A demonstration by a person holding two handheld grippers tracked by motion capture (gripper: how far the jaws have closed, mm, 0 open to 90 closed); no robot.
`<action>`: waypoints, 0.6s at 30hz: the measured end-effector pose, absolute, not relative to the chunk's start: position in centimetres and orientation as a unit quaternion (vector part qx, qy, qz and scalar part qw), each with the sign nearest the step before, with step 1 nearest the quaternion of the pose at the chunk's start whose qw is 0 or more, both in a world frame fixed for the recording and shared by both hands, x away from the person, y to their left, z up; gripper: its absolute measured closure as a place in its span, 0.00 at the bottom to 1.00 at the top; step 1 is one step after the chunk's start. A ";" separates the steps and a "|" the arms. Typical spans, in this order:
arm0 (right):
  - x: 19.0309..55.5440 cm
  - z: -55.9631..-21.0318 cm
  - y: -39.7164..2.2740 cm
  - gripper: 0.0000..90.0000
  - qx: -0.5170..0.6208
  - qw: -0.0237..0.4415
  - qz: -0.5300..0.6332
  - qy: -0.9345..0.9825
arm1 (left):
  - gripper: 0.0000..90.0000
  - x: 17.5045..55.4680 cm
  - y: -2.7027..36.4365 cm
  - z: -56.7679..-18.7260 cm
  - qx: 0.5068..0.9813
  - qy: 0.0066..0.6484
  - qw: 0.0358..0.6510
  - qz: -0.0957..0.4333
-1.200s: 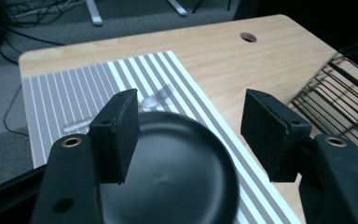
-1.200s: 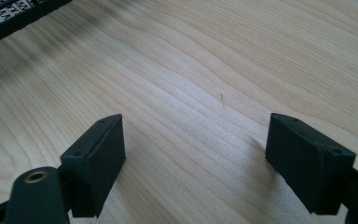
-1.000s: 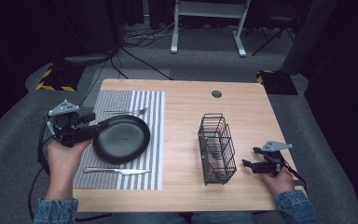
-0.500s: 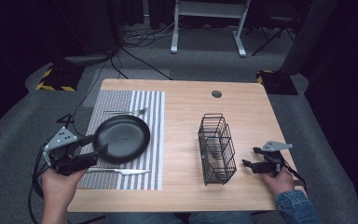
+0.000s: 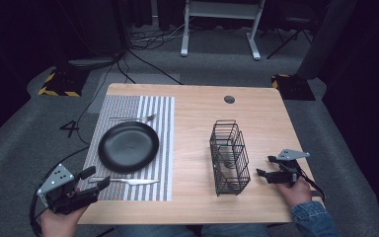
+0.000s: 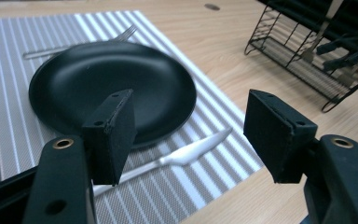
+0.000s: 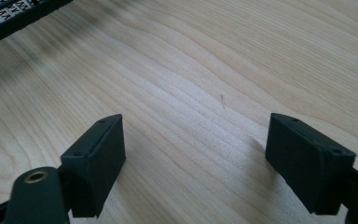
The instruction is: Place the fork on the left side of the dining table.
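Black plate (image 5: 128,146) unlabelled | left tool (image 5: 94,180) spread, empty, near knife (image 5: 128,181) | right tool (image 5: 265,166) spread, empty

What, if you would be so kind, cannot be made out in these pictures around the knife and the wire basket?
- Knife handle: left gripper view, hidden behind a pad of the left gripper.
- Contents of the wire basket: high view, too small and crossed by wires to identify.
- Fork: high view, too thin to show detail.
- Wire basket: right gripper view, cut off by the top edge.
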State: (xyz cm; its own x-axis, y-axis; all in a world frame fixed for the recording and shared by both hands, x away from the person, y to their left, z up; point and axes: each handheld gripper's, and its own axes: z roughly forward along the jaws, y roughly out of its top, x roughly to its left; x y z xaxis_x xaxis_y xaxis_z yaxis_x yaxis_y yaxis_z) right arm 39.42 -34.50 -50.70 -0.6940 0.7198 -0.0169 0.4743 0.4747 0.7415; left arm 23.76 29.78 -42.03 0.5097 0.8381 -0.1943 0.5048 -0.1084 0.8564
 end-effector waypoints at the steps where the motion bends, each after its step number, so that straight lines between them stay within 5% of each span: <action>1: 39.4 -50.7 -34.5 0.22 0.354 0.166 0.370 0.843 | 0.38 23.7 29.8 -42.4 0.727 0.463 0.476 0.175; 18: 39.4 -50.7 -34.5 0.22 0.354 0.166 0.370 0.842 | 0.34 23.4 27.8 -47.8 0.796 0.433 0.394 0.155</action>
State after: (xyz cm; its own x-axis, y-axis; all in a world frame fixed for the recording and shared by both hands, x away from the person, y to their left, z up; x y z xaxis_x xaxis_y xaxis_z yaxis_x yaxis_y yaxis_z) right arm 39.41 -34.49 -50.70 -0.6936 0.7202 -0.0178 0.4737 0.4746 0.7419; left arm 23.42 27.78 -47.82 0.5767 0.8115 -0.0938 0.5667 -0.3147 0.7614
